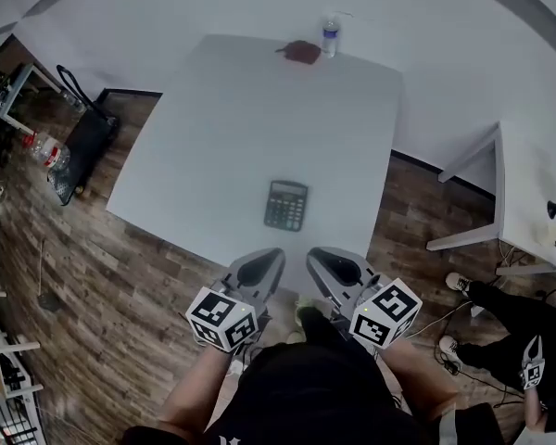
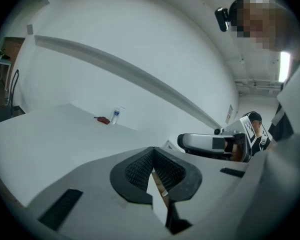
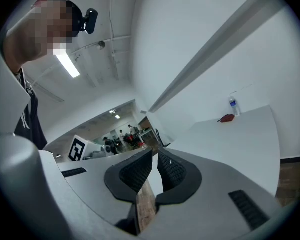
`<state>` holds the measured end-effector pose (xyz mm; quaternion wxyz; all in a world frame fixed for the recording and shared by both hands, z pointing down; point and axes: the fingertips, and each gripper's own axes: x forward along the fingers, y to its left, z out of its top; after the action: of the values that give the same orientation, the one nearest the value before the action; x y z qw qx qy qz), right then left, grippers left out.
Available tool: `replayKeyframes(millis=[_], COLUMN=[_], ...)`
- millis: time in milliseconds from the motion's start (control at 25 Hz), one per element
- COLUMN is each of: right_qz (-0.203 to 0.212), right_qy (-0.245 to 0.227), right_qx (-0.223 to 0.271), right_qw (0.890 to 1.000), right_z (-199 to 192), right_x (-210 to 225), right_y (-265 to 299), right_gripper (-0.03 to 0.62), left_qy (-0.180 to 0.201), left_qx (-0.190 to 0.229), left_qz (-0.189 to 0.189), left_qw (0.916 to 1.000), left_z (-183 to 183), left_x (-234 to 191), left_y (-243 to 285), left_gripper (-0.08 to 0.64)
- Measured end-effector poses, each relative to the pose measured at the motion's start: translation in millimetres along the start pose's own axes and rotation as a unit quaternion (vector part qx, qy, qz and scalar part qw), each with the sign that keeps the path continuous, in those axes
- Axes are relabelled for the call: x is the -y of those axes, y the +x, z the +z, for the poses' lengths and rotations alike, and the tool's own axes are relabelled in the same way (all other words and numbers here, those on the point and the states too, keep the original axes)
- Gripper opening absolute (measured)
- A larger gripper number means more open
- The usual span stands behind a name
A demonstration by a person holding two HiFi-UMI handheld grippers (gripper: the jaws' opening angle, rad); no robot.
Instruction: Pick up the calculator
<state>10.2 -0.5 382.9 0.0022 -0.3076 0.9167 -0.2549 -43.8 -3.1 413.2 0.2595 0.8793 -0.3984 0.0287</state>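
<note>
In the head view a dark calculator (image 1: 286,205) with a pale display lies flat on the white table (image 1: 213,128), near its front edge. Both grippers hang side by side just off that edge, short of the calculator and pointing toward it. The left gripper (image 1: 272,256) is shut with nothing between its pads, and the right gripper (image 1: 317,254) looks shut and empty too. Seen from the left gripper view, the left gripper (image 2: 152,168) has its pads together. In the right gripper view the right gripper (image 3: 155,166) is much the same. Neither gripper view shows the calculator.
A water bottle (image 1: 330,37) and a small red object (image 1: 302,52) stand at the table's far edge by the wall. A black bag (image 1: 83,146) and a bottle (image 1: 44,151) are on the wooden floor to the left. A second white table (image 1: 528,193) and a person's legs (image 1: 510,327) are on the right.
</note>
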Motion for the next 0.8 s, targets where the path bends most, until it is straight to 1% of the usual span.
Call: replayKeyframes(millis=[80,160,280,400,480,560,600,640,720,800], right_qz=[0.005,0.004,-0.006,-0.020,-0.042,-0.070,-0.082,-0.092,-0.108,-0.122], right_qy=[0.006,0.022,0.051,0.076,0.089,0.099,0.106,0.113,0.129,0.142], right_qx=[-0.017,-0.034,-0.059,-0.073,-0.073,-0.068,-0.067,-0.066,-0.065,-0.067], right_qw=[1.000,0.999,0.997,0.994,0.993,0.990,0.989,0.987,0.984,0.980], right_z=[-2.4,-8.2,-25.3,-45.6,-59.0,-74.2,-82.7,-91.5,-108.4,-122.4], right_x=[25.7,52.2,89.9,133.3,163.4,189.2,199.7,208.8,224.8,239.2], right_y=[14.2,26.4,39.7,54.5,64.4,74.1,79.3,84.8,95.6,106.1], right_gripper=[0.017,0.017,0.018,0.036,0.045,0.060,0.064,0.066,0.072,0.077], left_qy=[0.006,0.005,-0.003,-0.016,-0.036,-0.075,-0.095,-0.112,-0.128,-0.129], left_qx=[-0.015,-0.033,-0.064,-0.074,-0.065,-0.047,-0.039,-0.034,-0.039,-0.056], left_qz=[-0.001,-0.003,-0.007,-0.008,0.004,0.019,0.024,0.026,0.022,0.011], left_qw=[0.9999,0.9994,0.9979,0.9971,0.9972,0.9959,0.9944,0.9928,0.9908,0.9900], left_z=[2.4,0.3,-11.2,-23.5,-32.1,-42.7,-49.0,-55.9,-70.9,-85.9], left_x=[-22.2,-43.3,-74.0,-112.6,-142.7,-173.4,-187.6,-200.1,-218.8,-232.9], left_y=[20.3,37.7,55.4,74.6,87.5,99.1,104.7,110.7,125.6,142.2], left_gripper=[0.006,0.006,0.006,0.008,0.008,0.010,0.019,0.047,0.078,0.088])
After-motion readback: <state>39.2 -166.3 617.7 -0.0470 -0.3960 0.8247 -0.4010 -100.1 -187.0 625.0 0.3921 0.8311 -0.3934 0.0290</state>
